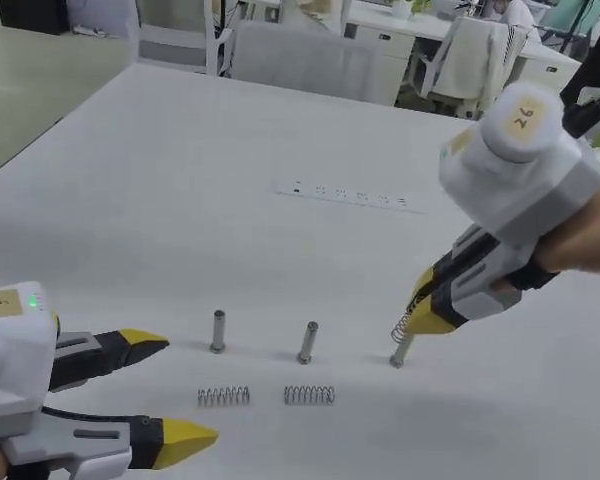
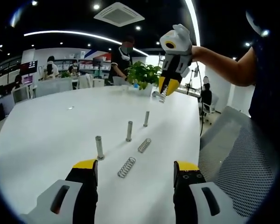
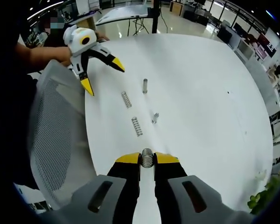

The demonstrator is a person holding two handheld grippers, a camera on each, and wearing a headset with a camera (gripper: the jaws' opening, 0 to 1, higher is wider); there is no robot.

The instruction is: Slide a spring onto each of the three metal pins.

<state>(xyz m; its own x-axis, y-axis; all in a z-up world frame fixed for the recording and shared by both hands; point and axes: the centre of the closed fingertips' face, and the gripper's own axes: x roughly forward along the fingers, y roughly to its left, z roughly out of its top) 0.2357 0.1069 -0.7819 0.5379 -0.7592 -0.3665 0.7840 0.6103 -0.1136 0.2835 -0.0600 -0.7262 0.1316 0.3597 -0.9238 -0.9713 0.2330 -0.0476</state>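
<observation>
Three short metal pins stand upright in a row on the white table [image 1: 280,130]: left pin [image 1: 218,332], middle pin [image 1: 307,342], right pin [image 1: 400,352]. Two springs [image 1: 224,396] [image 1: 309,395] lie flat in front of the left and middle pins. My right gripper [image 1: 420,318] is shut on a third spring [image 1: 402,325], held tilted just over the right pin's top. In the right gripper view that spring [image 3: 147,157] sits end-on between the shut jaws. My left gripper [image 1: 175,390] stands open and holds nothing, low at the near left, short of the left pin [image 2: 99,147].
A white power strip [image 1: 348,194] lies flat farther back on the table. Grey chairs [image 1: 310,60] stand along the far edge. A mesh chair [image 2: 242,154] is by the near side, and a potted plant [image 2: 142,74] stands at the table's end.
</observation>
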